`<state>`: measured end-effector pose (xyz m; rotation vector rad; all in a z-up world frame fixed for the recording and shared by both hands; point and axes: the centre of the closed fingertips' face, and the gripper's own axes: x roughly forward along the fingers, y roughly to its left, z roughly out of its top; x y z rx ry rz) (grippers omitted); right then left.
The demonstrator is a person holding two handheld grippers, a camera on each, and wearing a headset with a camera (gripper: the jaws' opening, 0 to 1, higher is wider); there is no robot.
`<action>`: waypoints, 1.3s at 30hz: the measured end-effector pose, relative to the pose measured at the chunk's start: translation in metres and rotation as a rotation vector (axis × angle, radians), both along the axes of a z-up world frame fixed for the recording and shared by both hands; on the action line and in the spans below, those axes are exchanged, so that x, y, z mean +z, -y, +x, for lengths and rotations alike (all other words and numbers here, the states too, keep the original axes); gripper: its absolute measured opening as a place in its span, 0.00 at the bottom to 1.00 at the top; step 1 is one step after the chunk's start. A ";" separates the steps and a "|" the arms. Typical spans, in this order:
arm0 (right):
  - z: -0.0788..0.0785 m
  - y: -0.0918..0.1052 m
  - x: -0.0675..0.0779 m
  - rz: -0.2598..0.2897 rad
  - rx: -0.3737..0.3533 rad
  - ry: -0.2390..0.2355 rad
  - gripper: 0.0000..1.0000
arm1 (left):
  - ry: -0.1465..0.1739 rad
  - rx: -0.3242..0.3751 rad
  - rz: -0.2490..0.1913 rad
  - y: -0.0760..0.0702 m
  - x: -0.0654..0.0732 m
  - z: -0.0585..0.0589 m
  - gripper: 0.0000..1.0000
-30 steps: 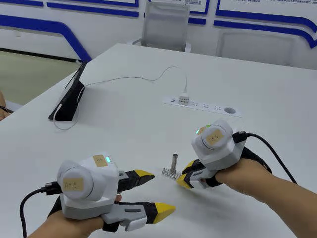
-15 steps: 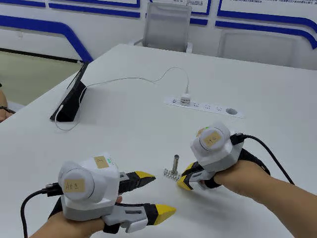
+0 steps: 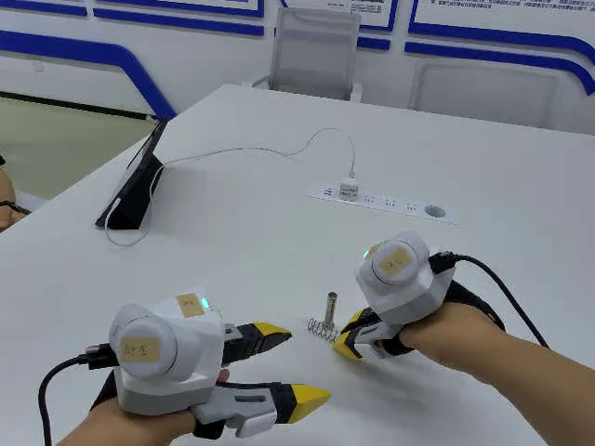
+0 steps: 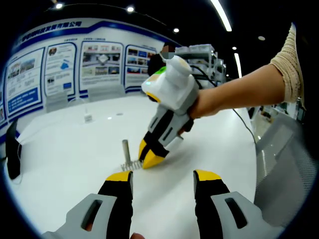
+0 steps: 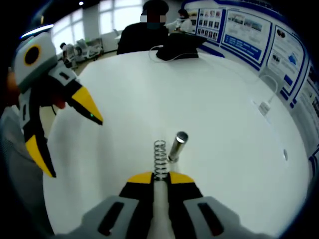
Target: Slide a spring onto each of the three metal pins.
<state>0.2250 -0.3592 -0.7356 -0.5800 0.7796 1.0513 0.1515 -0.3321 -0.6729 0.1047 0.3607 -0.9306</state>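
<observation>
Nearest, left gripper (image 3: 307, 362): yellow-tipped fingers spread wide, holding nothing.
Right gripper (image 3: 345, 347): fingers narrow, pinched on the near end of the spring (image 3: 321, 327).
Spring: small silvery wire coil, lying on the white counter (image 3: 232, 242), just beside the pin (image 3: 330, 308).
Pin: short grey metal post, upright, bare.
Stickers: tan, one or two on each gripper; writing too small to read.
Power strip (image 3: 381, 200): white, farther back, with a white cable plugged in.

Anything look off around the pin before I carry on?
Nothing damaged. The spring lies on its side on the table beside the upright pin, not threaded on it, its near end pinched in the right gripper. I count one pin, though the task names three.
</observation>
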 end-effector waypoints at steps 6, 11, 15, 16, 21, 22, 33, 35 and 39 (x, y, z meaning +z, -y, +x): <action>-0.005 -0.001 0.004 0.001 0.006 -0.004 0.12 | -0.002 0.001 0.004 -0.001 -0.002 0.000 0.49; -0.010 -0.004 0.010 0.007 0.021 0.000 0.12 | -0.003 0.001 0.006 -0.001 -0.003 0.001 0.49; -0.016 -0.007 0.014 0.009 0.036 -0.001 0.12 | 0.000 0.000 0.007 0.000 -0.002 0.001 0.49; -0.018 -0.008 0.015 0.009 0.042 0.001 0.12 | 0.001 0.001 0.007 0.000 -0.002 0.001 0.49; -0.026 -0.008 0.025 0.010 0.063 0.010 0.12 | 0.002 0.002 0.008 -0.001 -0.002 0.001 0.49; -0.027 -0.007 0.027 0.010 0.066 0.011 0.12 | 0.001 0.001 0.008 -0.001 -0.002 0.001 0.49; -0.042 0.000 0.040 0.011 0.086 0.015 0.11 | 0.007 -0.006 0.009 0.002 -0.001 0.002 0.49; -0.045 0.002 0.043 0.012 0.095 0.016 0.11 | 0.007 -0.009 0.010 0.003 -0.001 0.002 0.49; -0.052 0.006 0.047 0.016 0.111 0.014 0.11 | 0.009 -0.017 0.013 0.005 -0.001 0.001 0.49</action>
